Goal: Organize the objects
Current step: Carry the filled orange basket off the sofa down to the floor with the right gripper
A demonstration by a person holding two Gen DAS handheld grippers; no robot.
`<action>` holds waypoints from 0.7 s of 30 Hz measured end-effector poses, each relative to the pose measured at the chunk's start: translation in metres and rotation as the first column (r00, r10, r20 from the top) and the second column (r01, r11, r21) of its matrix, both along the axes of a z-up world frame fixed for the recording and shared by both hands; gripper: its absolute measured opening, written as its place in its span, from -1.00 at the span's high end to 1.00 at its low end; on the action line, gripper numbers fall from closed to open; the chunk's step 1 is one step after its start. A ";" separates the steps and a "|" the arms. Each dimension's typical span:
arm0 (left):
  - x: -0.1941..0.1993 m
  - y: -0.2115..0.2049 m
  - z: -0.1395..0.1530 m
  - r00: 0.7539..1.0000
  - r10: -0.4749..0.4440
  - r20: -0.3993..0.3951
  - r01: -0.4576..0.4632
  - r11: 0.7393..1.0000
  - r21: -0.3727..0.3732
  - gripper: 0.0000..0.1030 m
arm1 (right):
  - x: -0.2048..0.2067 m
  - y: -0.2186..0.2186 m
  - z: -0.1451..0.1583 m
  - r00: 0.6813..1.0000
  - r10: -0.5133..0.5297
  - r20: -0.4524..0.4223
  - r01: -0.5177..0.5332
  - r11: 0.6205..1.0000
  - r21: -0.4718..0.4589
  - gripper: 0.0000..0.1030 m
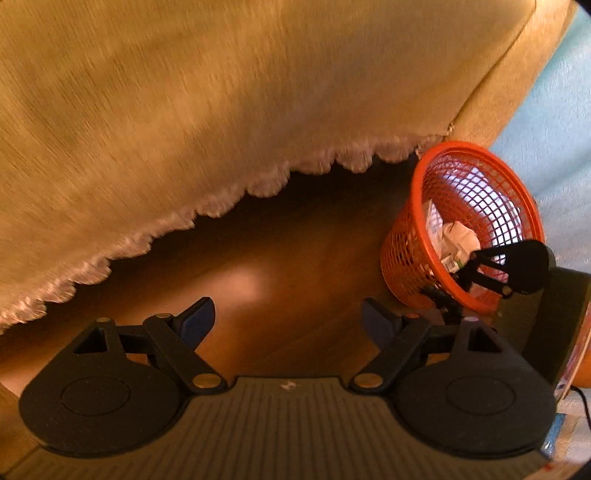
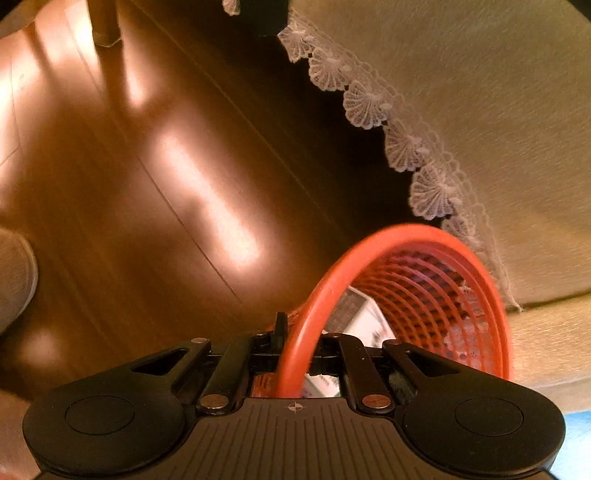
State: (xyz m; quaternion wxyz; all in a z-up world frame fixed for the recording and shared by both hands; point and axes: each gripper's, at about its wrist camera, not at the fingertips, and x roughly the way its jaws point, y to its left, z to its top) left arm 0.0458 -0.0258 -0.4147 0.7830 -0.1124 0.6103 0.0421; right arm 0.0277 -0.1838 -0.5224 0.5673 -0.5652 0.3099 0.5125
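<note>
An orange mesh wastebasket [image 1: 461, 225] holds crumpled white paper and packaging [image 1: 456, 240]. It is tilted, beside a beige lace-edged cloth. My right gripper [image 1: 480, 271] is shut on the near rim of the basket [image 2: 295, 328]; the rim runs between its fingers in the right wrist view, and white boxes [image 2: 360, 317] show inside. My left gripper [image 1: 288, 321] is open and empty, over the wooden floor, to the left of the basket.
A beige cloth with a white lace hem [image 1: 221, 110] hangs over the furniture, dark space beneath it. It borders the basket in the right wrist view [image 2: 480, 129]. Glossy wooden floor [image 2: 147, 184] spreads left. A grey slipper [image 2: 14, 277] is at the left edge, a furniture leg [image 2: 105, 22] far off.
</note>
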 end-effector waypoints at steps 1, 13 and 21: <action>-0.001 -0.004 -0.003 1.000 -0.002 -0.004 0.002 1.000 -0.002 -0.61 | -0.001 0.001 -0.007 1.000 -0.007 0.015 0.007 1.000 0.007 0.91; -0.006 -0.012 0.010 1.000 -0.020 0.003 0.020 1.000 -0.002 -0.60 | 0.014 0.001 0.003 0.954 -0.294 -0.063 0.297 0.954 0.044 -0.20; -0.010 -0.021 0.056 1.000 -0.026 0.017 0.025 1.000 0.017 -0.61 | -0.003 -0.004 0.069 0.928 -0.367 -0.058 0.371 0.918 0.137 -0.20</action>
